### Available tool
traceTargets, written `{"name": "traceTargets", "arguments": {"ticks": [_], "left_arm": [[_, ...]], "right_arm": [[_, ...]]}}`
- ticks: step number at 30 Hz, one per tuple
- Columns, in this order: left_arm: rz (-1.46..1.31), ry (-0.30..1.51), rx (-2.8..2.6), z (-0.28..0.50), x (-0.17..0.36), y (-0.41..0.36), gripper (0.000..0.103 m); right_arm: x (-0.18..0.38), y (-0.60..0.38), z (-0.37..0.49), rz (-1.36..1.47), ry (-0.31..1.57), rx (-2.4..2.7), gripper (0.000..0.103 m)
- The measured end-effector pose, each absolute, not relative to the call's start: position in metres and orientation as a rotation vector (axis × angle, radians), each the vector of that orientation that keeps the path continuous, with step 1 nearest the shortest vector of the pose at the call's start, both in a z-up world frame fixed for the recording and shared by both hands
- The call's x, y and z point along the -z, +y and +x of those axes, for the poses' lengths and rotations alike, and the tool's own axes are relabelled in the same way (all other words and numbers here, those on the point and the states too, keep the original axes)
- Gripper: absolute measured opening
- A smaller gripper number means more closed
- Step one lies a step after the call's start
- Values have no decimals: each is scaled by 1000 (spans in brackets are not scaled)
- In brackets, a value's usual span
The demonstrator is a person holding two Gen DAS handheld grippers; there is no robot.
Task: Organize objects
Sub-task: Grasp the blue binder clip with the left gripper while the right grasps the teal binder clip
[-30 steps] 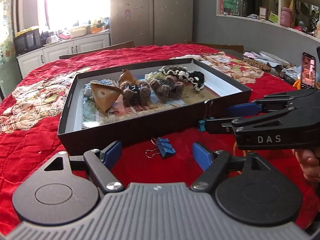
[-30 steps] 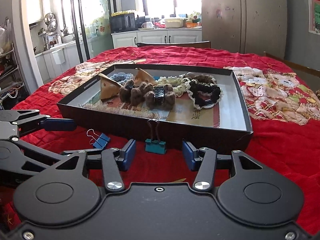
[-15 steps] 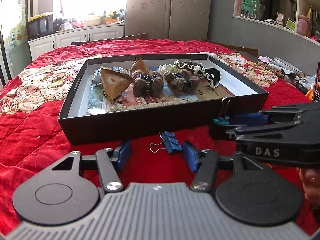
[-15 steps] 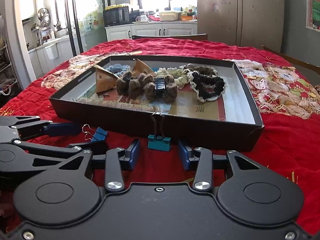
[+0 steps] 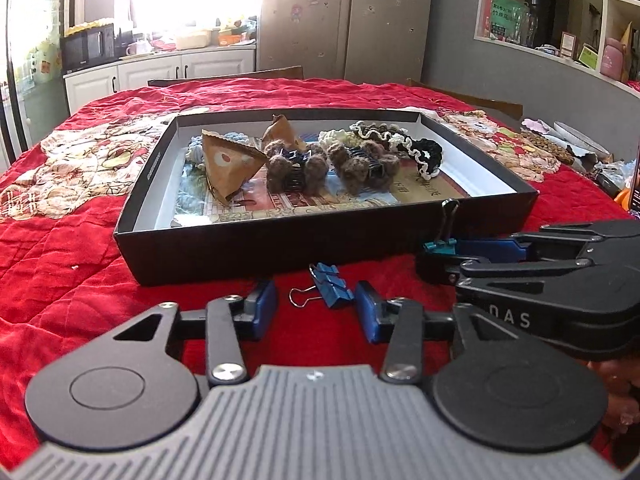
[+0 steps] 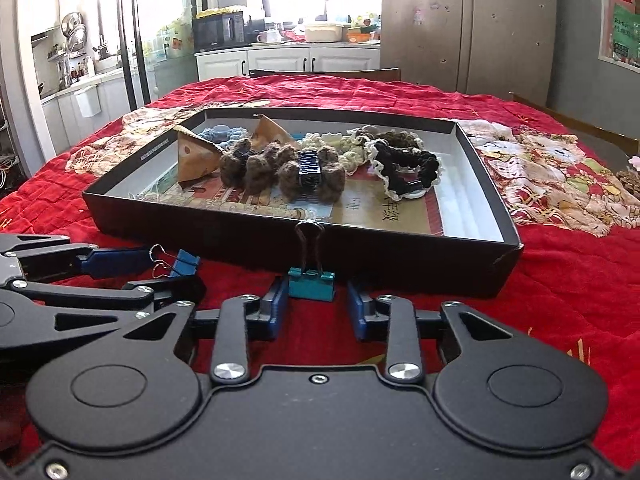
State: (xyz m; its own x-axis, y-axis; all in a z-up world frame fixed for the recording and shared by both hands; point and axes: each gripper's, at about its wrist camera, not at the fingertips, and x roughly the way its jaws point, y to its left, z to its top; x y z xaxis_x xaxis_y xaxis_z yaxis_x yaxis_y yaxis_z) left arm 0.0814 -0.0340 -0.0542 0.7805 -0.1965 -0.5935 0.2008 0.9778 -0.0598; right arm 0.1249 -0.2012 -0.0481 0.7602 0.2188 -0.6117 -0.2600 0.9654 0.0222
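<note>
A blue binder clip (image 5: 332, 290) lies on the red cloth in front of the black box (image 5: 280, 236). My left gripper (image 5: 316, 310) is open with its fingers on either side of it, apart from it. A teal binder clip (image 6: 311, 283) stands against the box's front wall (image 6: 360, 256). My right gripper (image 6: 317, 308) is open with its fingers flanking the teal clip. The blue clip also shows in the right wrist view (image 6: 182, 260), the teal clip in the left wrist view (image 5: 440, 246). The box holds knitted hair ties, fuzzy clips and paper cones.
The table is covered by a red quilted cloth (image 5: 60, 248) with patterned doilies (image 6: 552, 176). A phone (image 5: 634, 184) and clutter lie at the far right. Chairs stand behind the table.
Both grippers have moved forward and lower toward their clips. Both jaws have narrowed around the clips but stay open.
</note>
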Motion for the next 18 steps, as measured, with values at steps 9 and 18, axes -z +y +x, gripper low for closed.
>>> {"name": "traceTargets", "arguments": {"ticks": [9, 18], "left_arm": [[-3, 644, 221, 80, 54, -31, 39], [-21, 650, 246, 76, 49, -27, 39]], "right_arm": [[48, -205, 122, -69, 652, -271, 23], [41, -208, 111, -74, 634, -299, 23]]}}
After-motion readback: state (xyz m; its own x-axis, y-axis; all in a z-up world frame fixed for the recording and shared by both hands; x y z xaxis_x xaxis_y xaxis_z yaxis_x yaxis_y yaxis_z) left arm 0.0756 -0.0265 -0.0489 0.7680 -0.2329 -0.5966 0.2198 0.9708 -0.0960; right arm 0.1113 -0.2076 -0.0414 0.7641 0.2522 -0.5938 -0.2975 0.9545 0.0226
